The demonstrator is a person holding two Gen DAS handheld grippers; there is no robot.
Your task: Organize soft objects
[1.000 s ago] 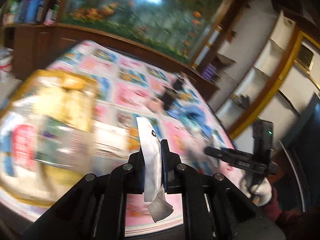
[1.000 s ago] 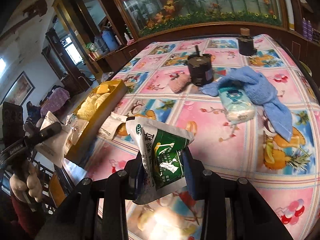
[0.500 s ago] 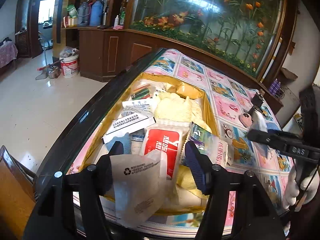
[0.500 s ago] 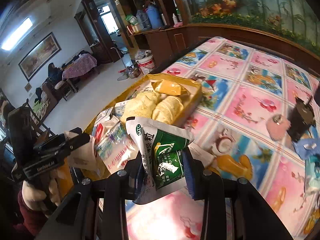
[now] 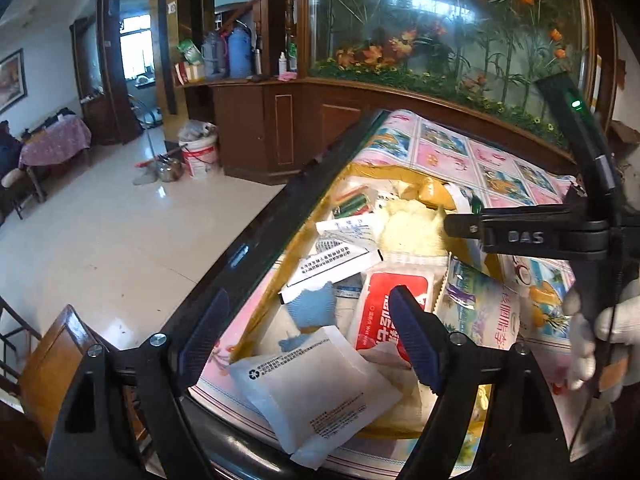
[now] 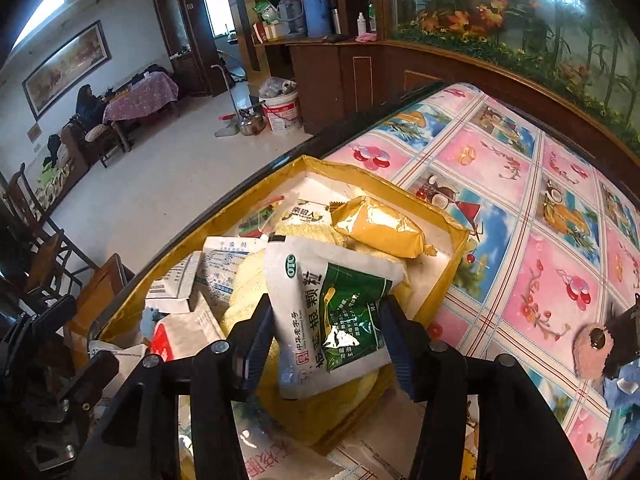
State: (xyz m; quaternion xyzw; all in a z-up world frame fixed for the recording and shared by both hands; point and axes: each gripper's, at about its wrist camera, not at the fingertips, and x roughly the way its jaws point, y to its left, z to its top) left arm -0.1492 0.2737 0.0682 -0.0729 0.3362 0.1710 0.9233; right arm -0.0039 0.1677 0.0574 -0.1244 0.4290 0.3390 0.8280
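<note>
Glossy white floor tiles are taking up the whole 9 o'clock side of both views, with a white bucket and a metal kettle sitting on them by the dark wood cabinets, and a big planted glass tank is running across 12 to 2 o'clock. Way off at 9 o'clock a little table in a purple cloth is standing against the wall, with someone sitting beside it in the right view.

I'm working over a table covered in a pink and blue fruit-print oilcloth, dark rim all round. At its near corner a shallow yellow box is sitting crammed with soft packets.

My left gripper is hanging wide open over the near end of the box, holding nothing, and a white pouch with a recycling mark is lying right under it, half over the box edge, next to a red-and-white wipes pack.

My right gripper is spread too, fingers either side of a green-and-white granule sachet. I'm honestly not sure the pads are touching it; it's lying on the yellow cloths in the box, with a gold foil packet just beyond at 12 o'clock.
</note>
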